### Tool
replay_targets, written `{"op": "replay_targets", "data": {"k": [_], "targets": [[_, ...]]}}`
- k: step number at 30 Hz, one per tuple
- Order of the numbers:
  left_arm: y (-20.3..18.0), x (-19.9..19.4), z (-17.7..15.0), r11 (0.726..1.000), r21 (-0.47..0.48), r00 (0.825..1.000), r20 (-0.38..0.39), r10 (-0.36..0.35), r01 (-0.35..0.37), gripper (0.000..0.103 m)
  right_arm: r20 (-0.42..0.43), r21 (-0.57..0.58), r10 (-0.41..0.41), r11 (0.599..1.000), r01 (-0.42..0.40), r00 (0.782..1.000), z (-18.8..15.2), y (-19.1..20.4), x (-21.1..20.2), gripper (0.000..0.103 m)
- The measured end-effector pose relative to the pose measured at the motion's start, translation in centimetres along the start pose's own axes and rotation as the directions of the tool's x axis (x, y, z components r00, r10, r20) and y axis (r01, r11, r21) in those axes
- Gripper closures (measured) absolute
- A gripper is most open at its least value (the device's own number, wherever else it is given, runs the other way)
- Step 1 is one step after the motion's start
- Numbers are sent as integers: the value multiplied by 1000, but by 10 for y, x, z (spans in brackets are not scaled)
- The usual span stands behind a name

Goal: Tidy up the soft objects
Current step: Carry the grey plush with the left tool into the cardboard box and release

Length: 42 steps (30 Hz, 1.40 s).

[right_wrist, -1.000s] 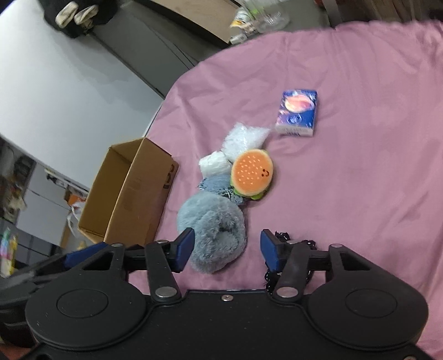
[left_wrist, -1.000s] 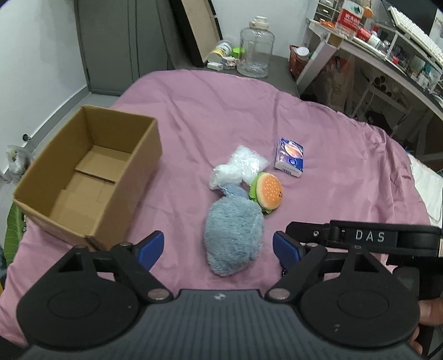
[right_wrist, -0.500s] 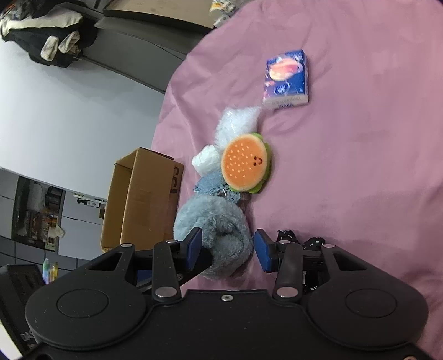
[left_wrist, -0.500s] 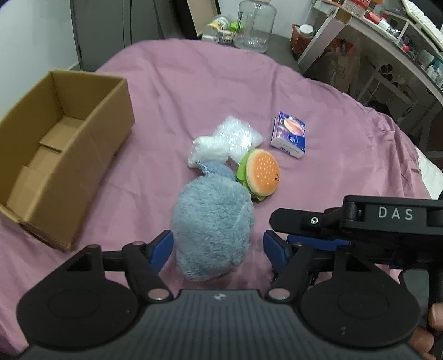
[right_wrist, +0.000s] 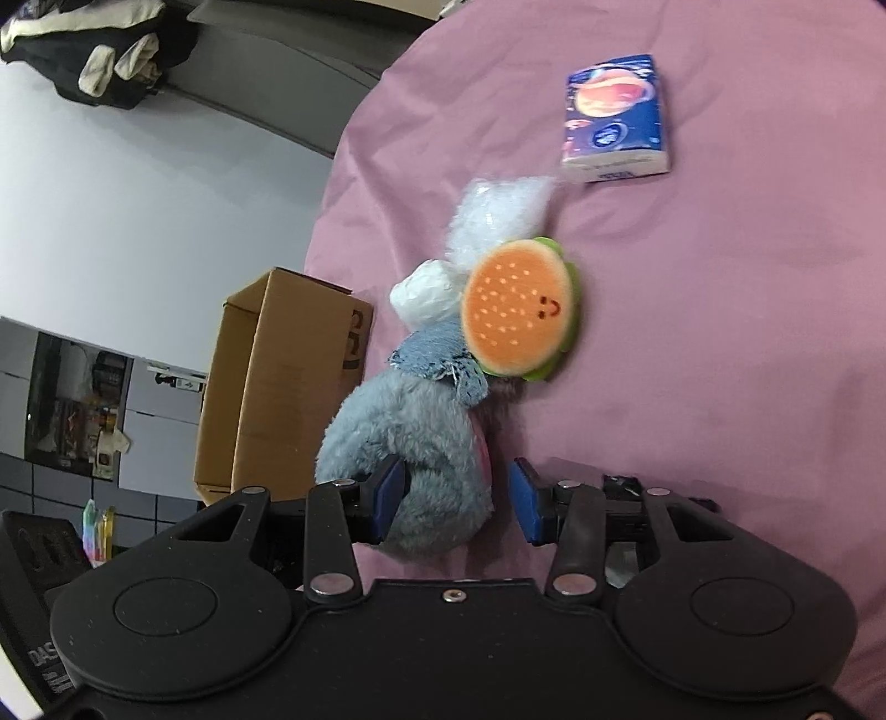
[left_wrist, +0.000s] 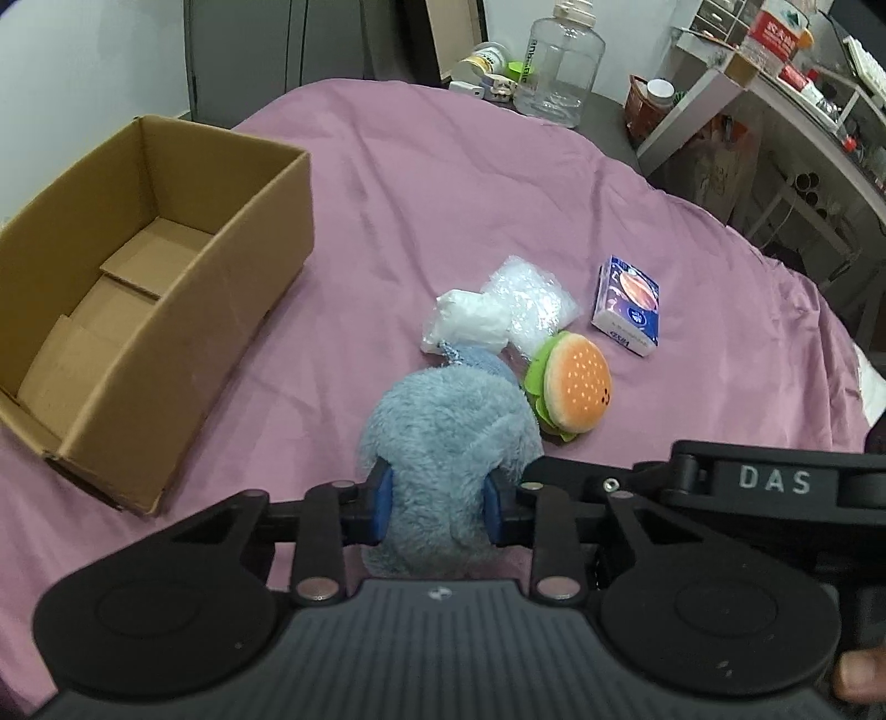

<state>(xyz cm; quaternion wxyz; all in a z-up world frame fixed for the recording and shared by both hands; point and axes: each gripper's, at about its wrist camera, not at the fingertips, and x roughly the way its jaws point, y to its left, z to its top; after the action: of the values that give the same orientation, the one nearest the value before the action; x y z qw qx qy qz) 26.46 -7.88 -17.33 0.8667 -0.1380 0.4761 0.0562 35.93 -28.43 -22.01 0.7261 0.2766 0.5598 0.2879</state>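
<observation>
hiding behind blue plush [left_wrist: 451, 421]: denim scrap [left_wrist: 470, 360]

A lived-in bedroom at home. A bed under a crumpled mauve bedsheet [left_wrist: 443, 183] fills the room. Beyond its far edge a large clear plastic water jug [left_wrist: 558, 63] stands on the floor; to the right of the bed is a white desk [left_wrist: 775, 94] crowded with small packets and jars. Left of the bed, dark clothes [right_wrist: 94, 50] hang on a plain white wall [right_wrist: 166, 221].
</observation>
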Motion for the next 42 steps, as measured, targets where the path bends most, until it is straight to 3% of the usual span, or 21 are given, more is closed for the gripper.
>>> {"op": "replay_targets", "data": {"k": [6, 8, 9, 11, 14, 24, 34, 42], "targets": [[11, -14, 3, 1000, -30, 1000, 11, -8, 8, 75, -21, -27, 15, 1000, -15, 1000, -4, 13, 6, 61], [14, -19, 4, 999, -37, 1000, 8, -19, 19, 75, -22, -45, 45, 998, -46, 999, -5, 21, 5, 76], [16, -22, 4, 999, -40, 1000, 9, -19, 19, 75, -22, -57, 54, 997, -55, 998, -7, 25, 5, 77], [20, -31, 5, 999, -39, 1000, 23, -16, 17, 75, -19, -94, 38, 995, -40, 999, -10, 34, 5, 91], [27, -44, 5, 999, -46, 999, 35, -18, 20, 75, -22, -96, 50, 994, -52, 999, -11, 40, 3, 98], [50, -89, 4, 995, -88, 996, 85, -40, 47, 75, -6, -182, 51, 982, -51, 999, -22, 91, -9, 100], [83, -143, 14, 990, -136, 985, 172, -17, 41, 75, 0, -297, 61, 953, -58, 998, -32, 160, -8, 100], [111, -164, 25, 985, -167, 977, 214, -4, 41, 75, 11, -341, 57, 939, -50, 998, -36, 201, 4, 100]]}}
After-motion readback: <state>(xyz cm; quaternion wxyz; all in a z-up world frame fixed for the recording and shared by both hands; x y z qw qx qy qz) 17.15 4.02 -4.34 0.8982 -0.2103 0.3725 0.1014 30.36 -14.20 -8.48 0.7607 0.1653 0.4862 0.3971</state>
